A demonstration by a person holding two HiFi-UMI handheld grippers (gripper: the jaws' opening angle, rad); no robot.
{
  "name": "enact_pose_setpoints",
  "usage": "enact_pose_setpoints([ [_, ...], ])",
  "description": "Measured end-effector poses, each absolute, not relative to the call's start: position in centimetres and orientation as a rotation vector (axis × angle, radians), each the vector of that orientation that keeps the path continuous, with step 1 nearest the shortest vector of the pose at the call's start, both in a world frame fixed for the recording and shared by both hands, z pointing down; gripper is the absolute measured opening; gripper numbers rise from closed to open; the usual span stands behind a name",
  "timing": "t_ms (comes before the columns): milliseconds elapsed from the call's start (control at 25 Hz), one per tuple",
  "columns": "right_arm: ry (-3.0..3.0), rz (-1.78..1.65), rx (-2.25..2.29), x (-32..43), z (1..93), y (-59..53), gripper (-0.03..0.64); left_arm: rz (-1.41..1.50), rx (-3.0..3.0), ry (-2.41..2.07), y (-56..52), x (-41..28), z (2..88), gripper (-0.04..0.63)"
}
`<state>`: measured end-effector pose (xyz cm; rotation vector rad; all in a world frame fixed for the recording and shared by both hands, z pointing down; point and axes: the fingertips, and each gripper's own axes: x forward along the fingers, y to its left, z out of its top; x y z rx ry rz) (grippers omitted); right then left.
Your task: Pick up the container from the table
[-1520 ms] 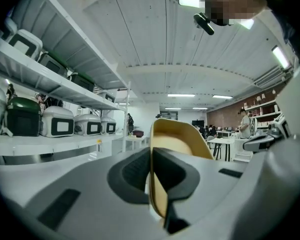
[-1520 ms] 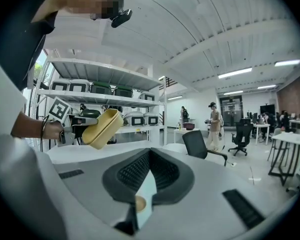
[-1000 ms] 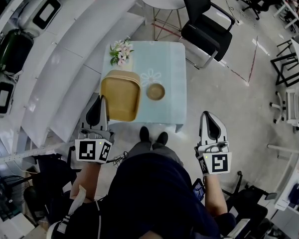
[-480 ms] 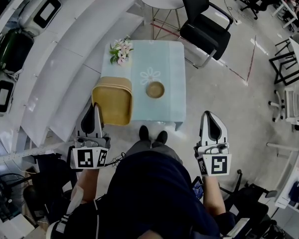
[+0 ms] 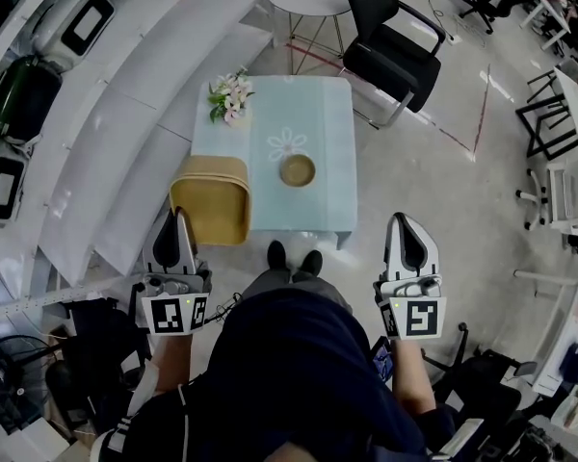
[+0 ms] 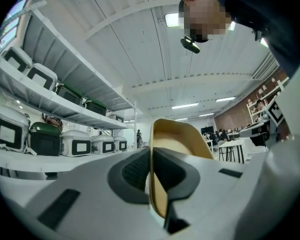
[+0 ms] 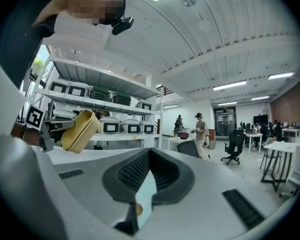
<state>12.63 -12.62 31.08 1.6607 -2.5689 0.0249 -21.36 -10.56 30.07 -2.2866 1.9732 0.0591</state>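
The left gripper (image 5: 179, 221) is clamped on the rim wall of the yellow container (image 5: 212, 198), which hangs tilted just ahead of its jaws. The right gripper (image 5: 405, 223) is pinched together on nothing, well off to the container's right.

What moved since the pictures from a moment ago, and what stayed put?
The left gripper, shut on the yellow container's wall, drew it back from over the table, toward the person and a bit left. The right gripper, holding nothing, the bowl and the flowers stayed as they were.
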Motion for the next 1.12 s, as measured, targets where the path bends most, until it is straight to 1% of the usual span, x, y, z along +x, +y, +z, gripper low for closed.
enact_pose_setpoints([
  [1120, -2.490, -0.072, 1.695, 13.3, 31.0, -12.5, -0.005, 0.044, -2.285, 1.941, -9.9, -20.6, 30.3, 0.018],
])
